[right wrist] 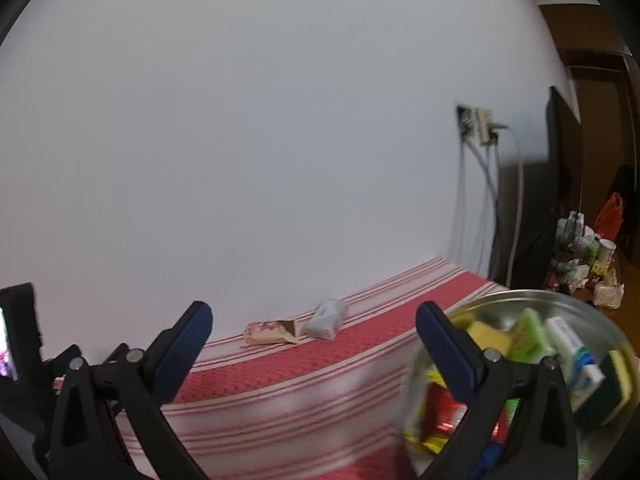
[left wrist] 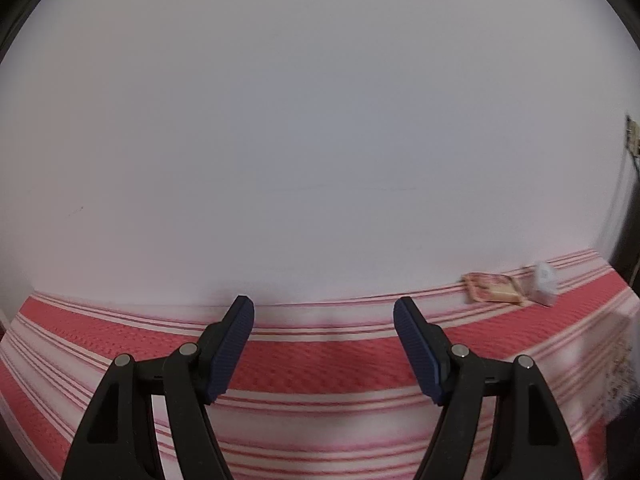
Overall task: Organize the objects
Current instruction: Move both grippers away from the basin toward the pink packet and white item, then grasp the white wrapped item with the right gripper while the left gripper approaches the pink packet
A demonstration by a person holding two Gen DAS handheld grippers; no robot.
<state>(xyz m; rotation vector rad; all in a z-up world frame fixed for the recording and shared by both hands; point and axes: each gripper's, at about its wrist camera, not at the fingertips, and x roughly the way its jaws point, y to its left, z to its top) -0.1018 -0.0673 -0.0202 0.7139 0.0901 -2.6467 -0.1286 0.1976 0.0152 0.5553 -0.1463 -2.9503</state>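
Observation:
A tan and pink packet (right wrist: pixel 272 333) and a pale grey pouch (right wrist: pixel 326 319) lie against the wall on a red and white striped cloth (right wrist: pixel 280 396). Both show at the far right of the left wrist view, the packet (left wrist: pixel 494 288) beside the pouch (left wrist: pixel 544 284). A metal bowl (right wrist: pixel 500 300) holds sponges, boxes and wrappers. My right gripper (right wrist: pixel 314 320) is open and empty, its right finger in front of the bowl. Well left of the packet, my left gripper (left wrist: pixel 324 310) hangs open over the cloth (left wrist: pixel 320 364), nothing between its fingers.
A white wall rises right behind the cloth. A wall socket (right wrist: pixel 478 124) with hanging cables is at the right. Bottles and clutter (right wrist: pixel 580 256) sit on a brown surface far right. The other gripper's body with a lit screen (right wrist: pixel 18 340) shows at the left edge.

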